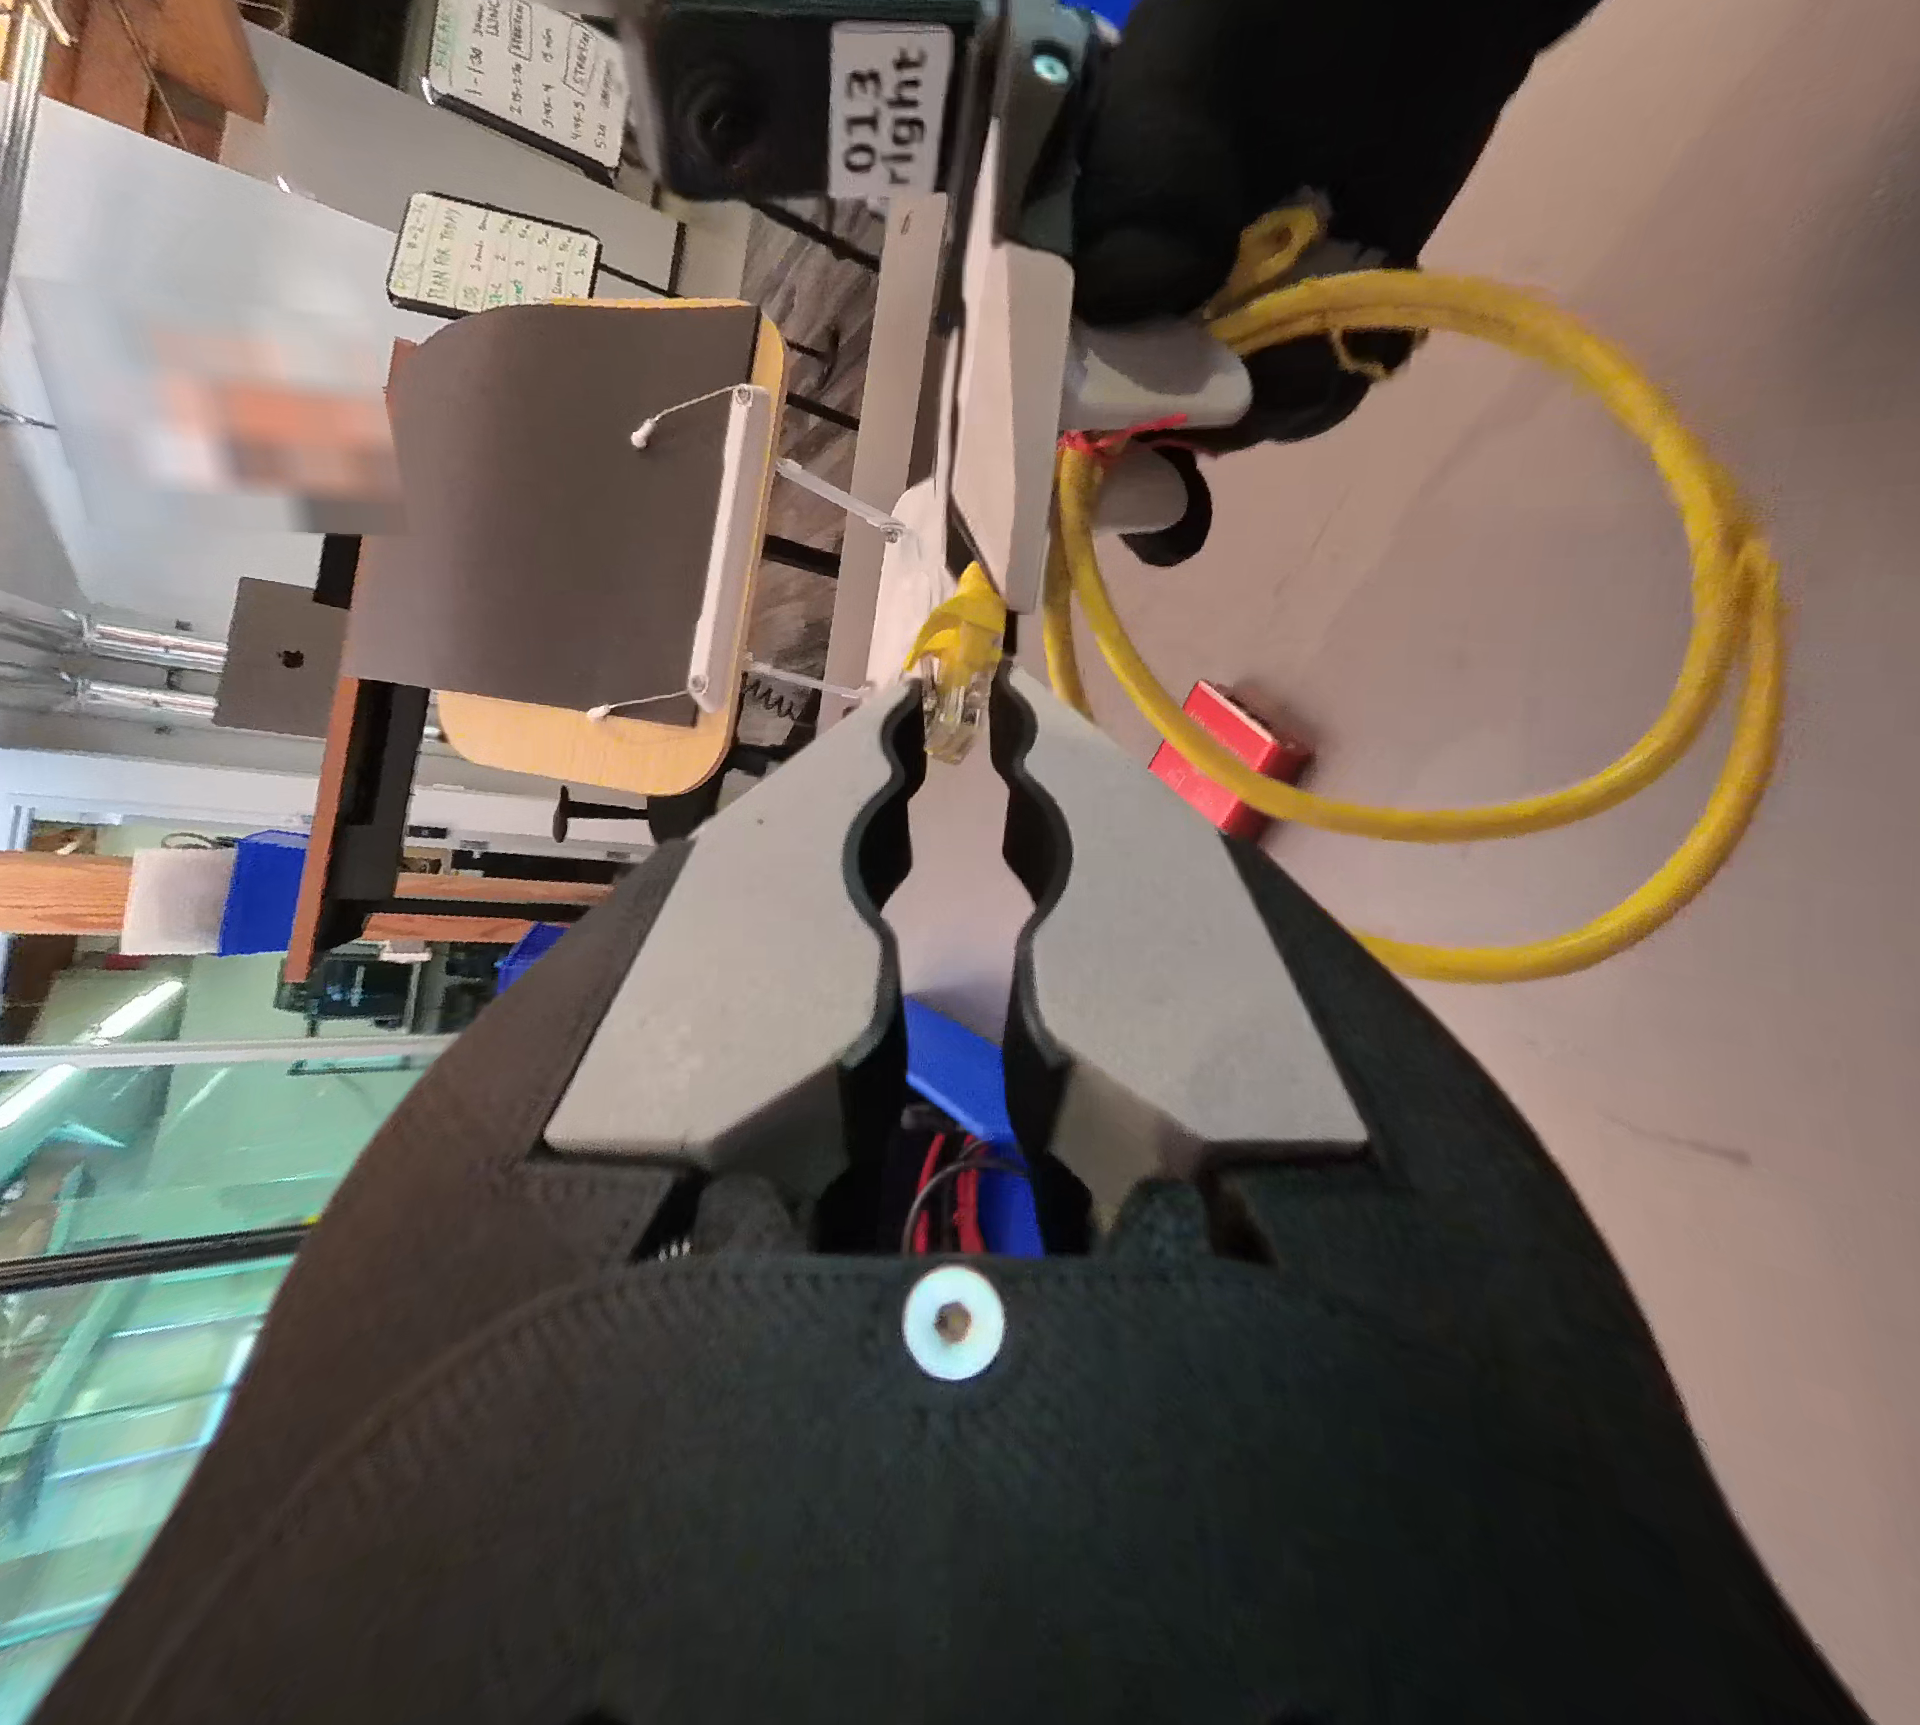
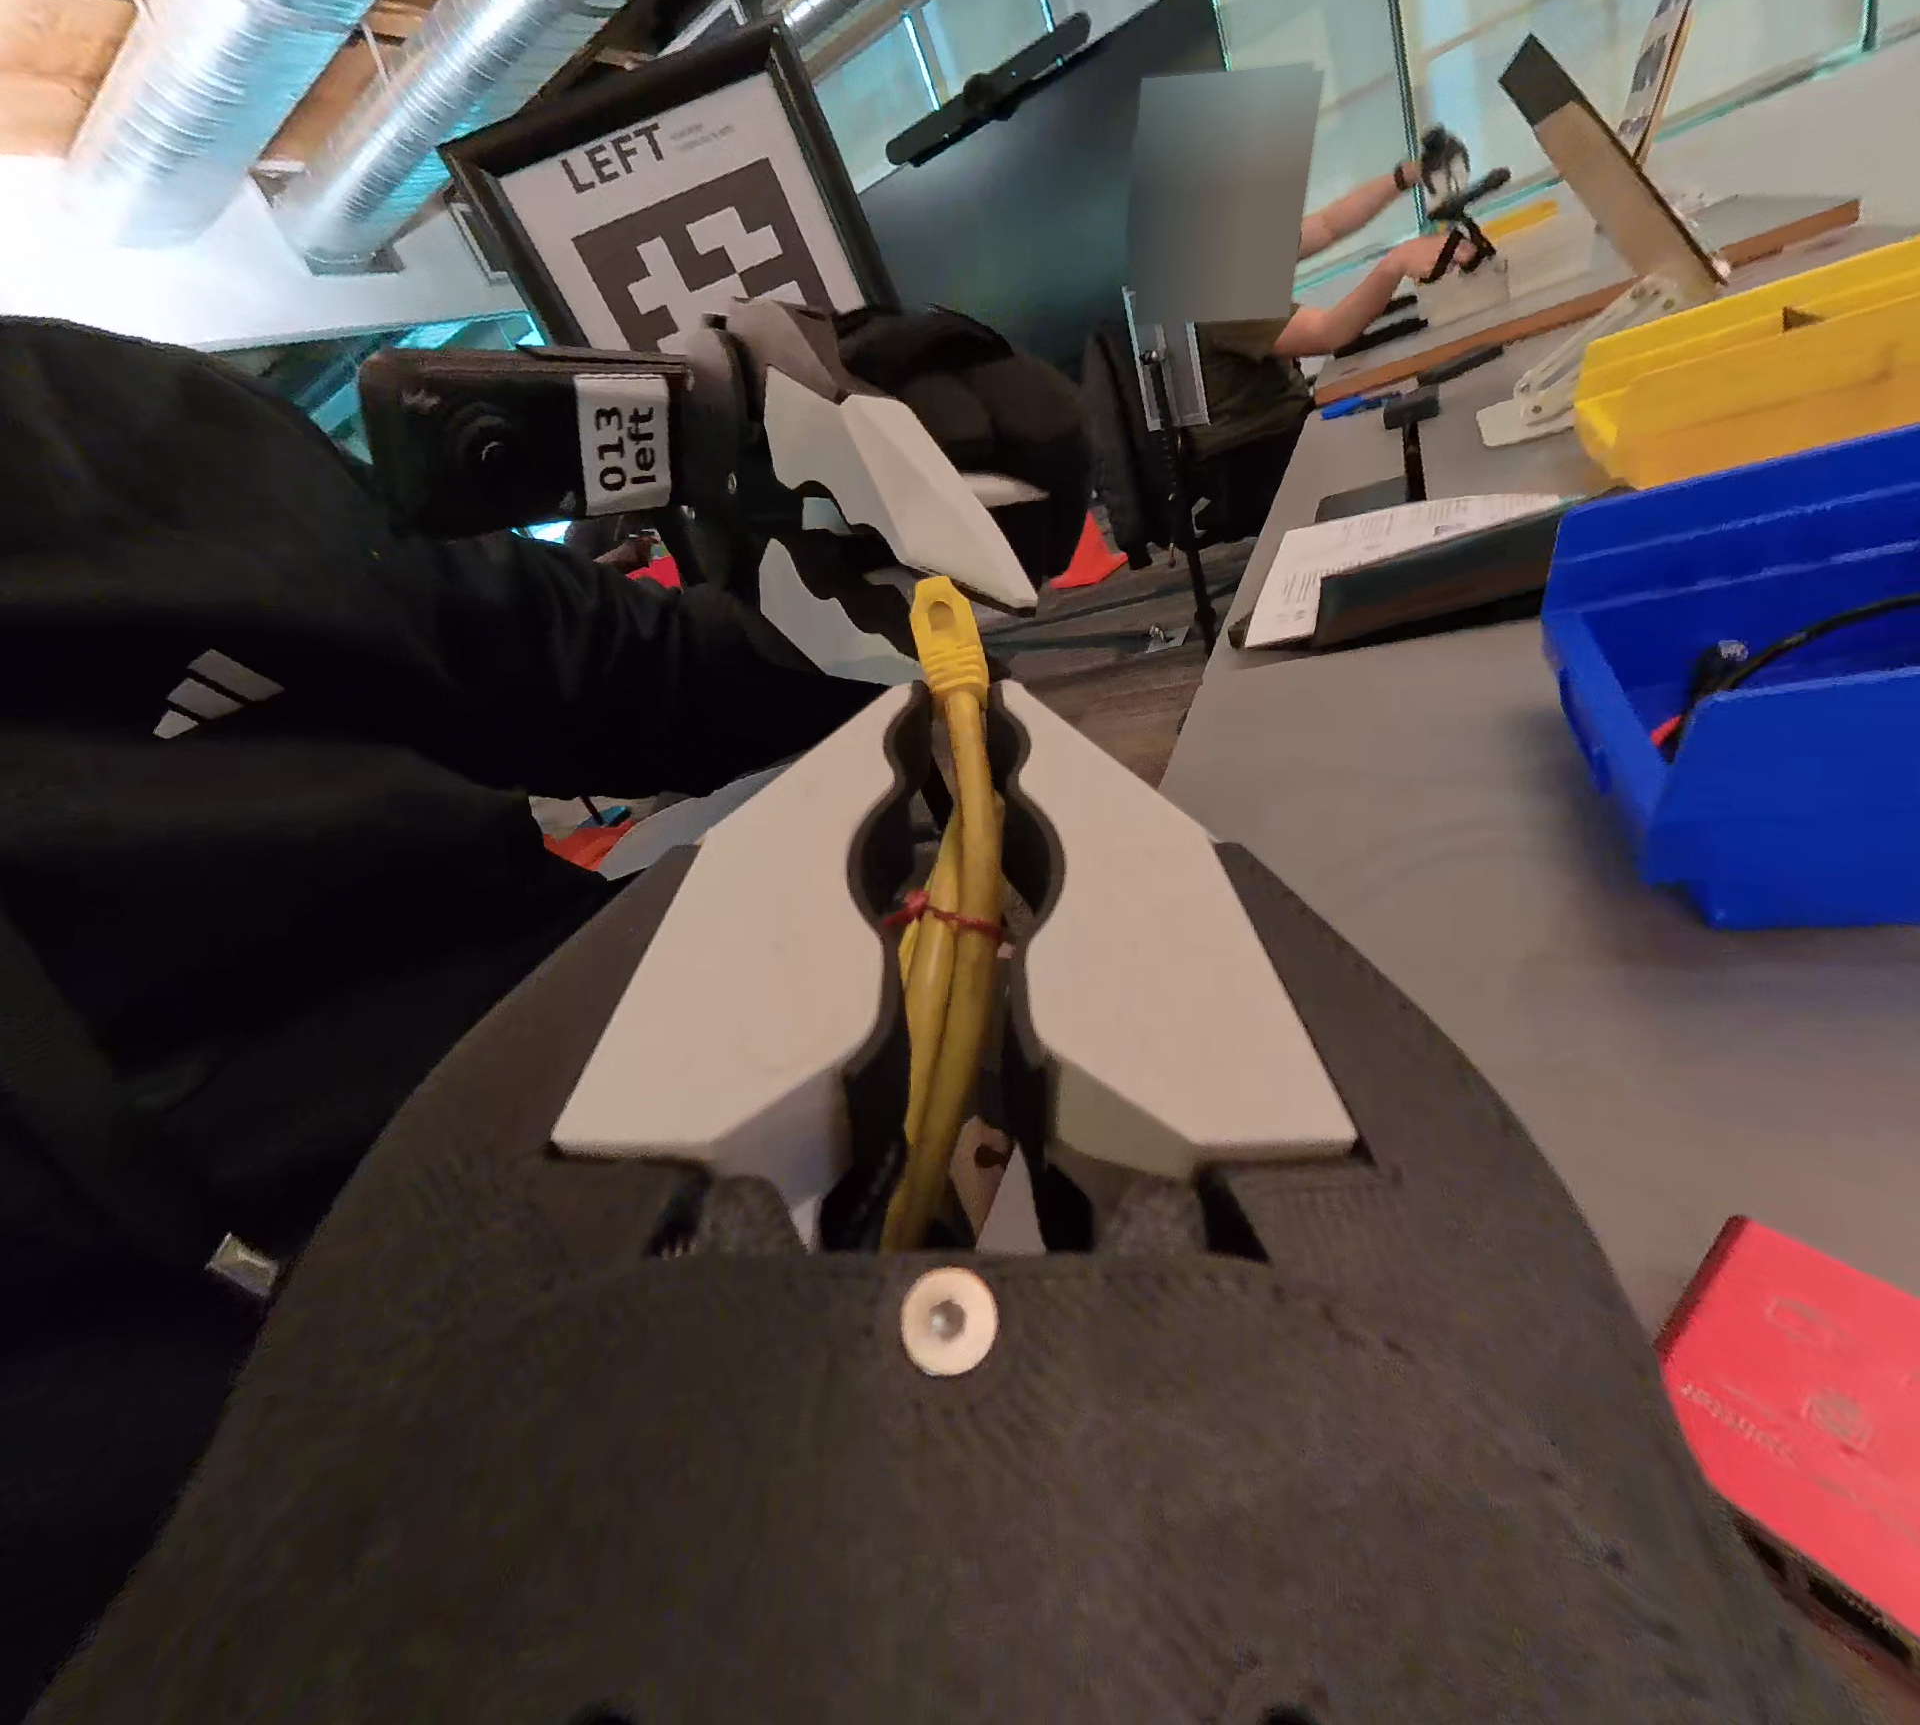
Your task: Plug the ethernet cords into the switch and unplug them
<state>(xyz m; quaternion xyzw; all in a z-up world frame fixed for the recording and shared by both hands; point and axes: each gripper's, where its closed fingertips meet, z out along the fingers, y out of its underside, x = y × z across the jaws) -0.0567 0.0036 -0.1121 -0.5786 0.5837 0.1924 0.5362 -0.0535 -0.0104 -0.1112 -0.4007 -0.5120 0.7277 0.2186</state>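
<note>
Left wrist view: left gripper [image 1: 956,709] at frame centre, fingers apart around the clear plug [image 1: 951,719] without pinching it. Right gripper [image 1: 1003,574], just above, is clamped on the yellow cable [image 1: 1621,740], which loops right over the table [image 1: 1662,1156]. Red switch [image 1: 1226,766] sits inside the loop.

Glossy yellow ethernet cord [image 1: 1621,802]; matt grey table [image 2: 1455,1000].

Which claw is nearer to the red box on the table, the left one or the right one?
Probably the left. In its own view the left claw points at the cable's clear plug, with the red box just beside its tips. The right claw grips the yellow ethernet cable above the table.
</note>
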